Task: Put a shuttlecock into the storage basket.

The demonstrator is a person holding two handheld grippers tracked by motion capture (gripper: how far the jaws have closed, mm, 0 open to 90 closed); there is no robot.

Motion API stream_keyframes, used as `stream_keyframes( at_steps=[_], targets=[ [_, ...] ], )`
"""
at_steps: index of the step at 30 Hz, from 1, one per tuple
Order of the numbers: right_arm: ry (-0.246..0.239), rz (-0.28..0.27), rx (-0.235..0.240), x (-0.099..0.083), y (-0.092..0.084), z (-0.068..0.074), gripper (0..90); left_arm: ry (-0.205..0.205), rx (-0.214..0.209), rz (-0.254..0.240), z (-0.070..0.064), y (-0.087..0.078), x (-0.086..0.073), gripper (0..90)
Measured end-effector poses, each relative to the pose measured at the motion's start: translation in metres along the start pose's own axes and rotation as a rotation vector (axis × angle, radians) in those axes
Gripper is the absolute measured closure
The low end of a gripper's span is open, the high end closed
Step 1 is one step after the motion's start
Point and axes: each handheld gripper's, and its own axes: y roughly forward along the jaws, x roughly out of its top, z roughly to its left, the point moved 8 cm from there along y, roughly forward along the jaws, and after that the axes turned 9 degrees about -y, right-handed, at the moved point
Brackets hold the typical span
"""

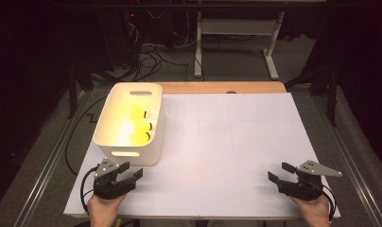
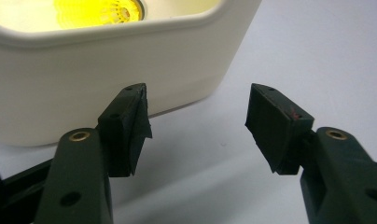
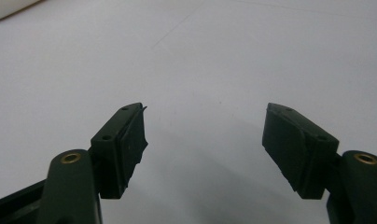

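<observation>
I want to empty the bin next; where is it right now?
In the high view the white bin sits at the left of the white table sheet, just beyond the left gripper, with yellow items inside.

We hold two black grippers, the left gripper (image 1: pixel 132 170) and the right gripper (image 1: pixel 278 171), each topped by a grey three-cornered plate dotted with small holes. A black cable loops from the back of each. Up close, our jaws are dark, blocky arms with brass-ringed holes and small screw holes, ending in ridged black pads (image 2: pixel 130 128); one left pad carries a faint red mark.
</observation>
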Motion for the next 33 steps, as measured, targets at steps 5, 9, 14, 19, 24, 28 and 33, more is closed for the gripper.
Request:
stream_keyframes(
  at_steps=[5, 9, 14, 19, 24, 28, 33],
  targets=[
    [0.001, 0.000, 0.000, 0.000, 0.000, 0.000, 30.6, -0.001, 0.013, -0.010, 0.004, 0.000, -0.002, 39.3],
    [0.000, 0.001, 0.001, 0.000, 0.000, 0.000, 30.7, -0.012, 0.019, -0.021, 0.008, -0.001, -0.003, 39.2],
    [0.000, 0.000, 0.000, 0.000, -0.001, 0.000, 30.6, -0.019, 0.024, -0.027, 0.011, -0.001, -0.003, 39.2],
    [0.002, 0.000, 0.002, 0.000, 0.000, 0.000, 30.6, -0.040, 0.028, -0.039, 0.017, -0.001, -0.003, 39.2],
    [0.003, 0.000, 0.005, 0.000, 0.000, 0.000, 30.6, -0.072, 0.027, -0.052, 0.022, -0.003, -0.003, 38.9],
    [0.004, -0.002, 0.008, 0.000, 0.000, 0.000, 30.6, -0.061, 0.031, -0.049, 0.023, -0.002, -0.003, 38.3],
    [0.009, -0.004, 0.011, 0.000, 0.000, 0.000, 30.7, -0.075, 0.026, -0.039, 0.025, 0.001, -0.003, 37.6]
  ],
)
